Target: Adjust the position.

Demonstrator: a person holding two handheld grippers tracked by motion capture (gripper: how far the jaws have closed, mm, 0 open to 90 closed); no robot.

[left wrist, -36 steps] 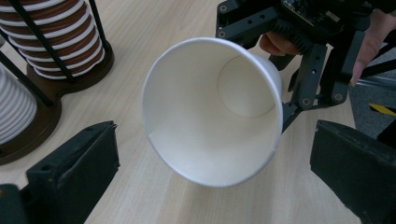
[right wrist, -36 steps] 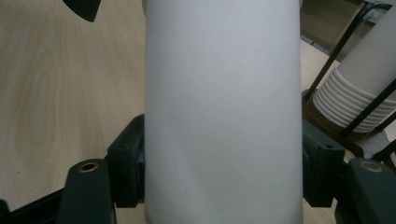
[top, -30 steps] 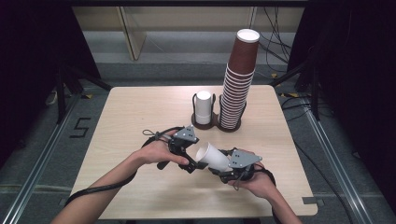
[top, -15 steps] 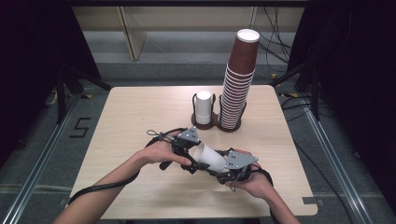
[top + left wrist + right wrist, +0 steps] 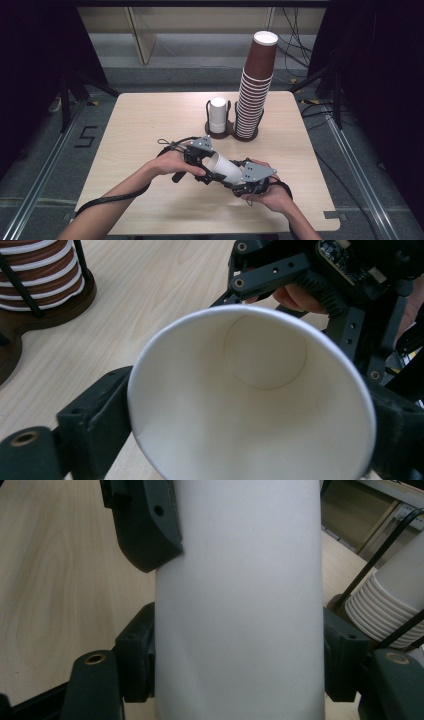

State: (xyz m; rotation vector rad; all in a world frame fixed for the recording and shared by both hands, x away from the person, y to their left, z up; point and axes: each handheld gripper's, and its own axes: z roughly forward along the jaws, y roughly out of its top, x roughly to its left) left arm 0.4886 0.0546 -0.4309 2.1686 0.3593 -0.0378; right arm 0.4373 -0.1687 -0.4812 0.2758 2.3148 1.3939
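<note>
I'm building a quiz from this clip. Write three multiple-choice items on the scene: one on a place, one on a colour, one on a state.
1. Where is the white cup?
A. between the two tools above the table
B. on the floor
C. on top of the tall stack

2. What colour are the outsides of the cups in the tall stack?
A. green
B. brown
C. blue

3. How is the right tool set?
A. open, away from the cup
B. lying unheld on the table
C. shut on the white cup

Answers:
1 A: the high view shows it lying sideways between both hands.
2 B: brown sides with white rims.
3 C: its jaws press on both sides of the cup in the right gripper view.
</note>
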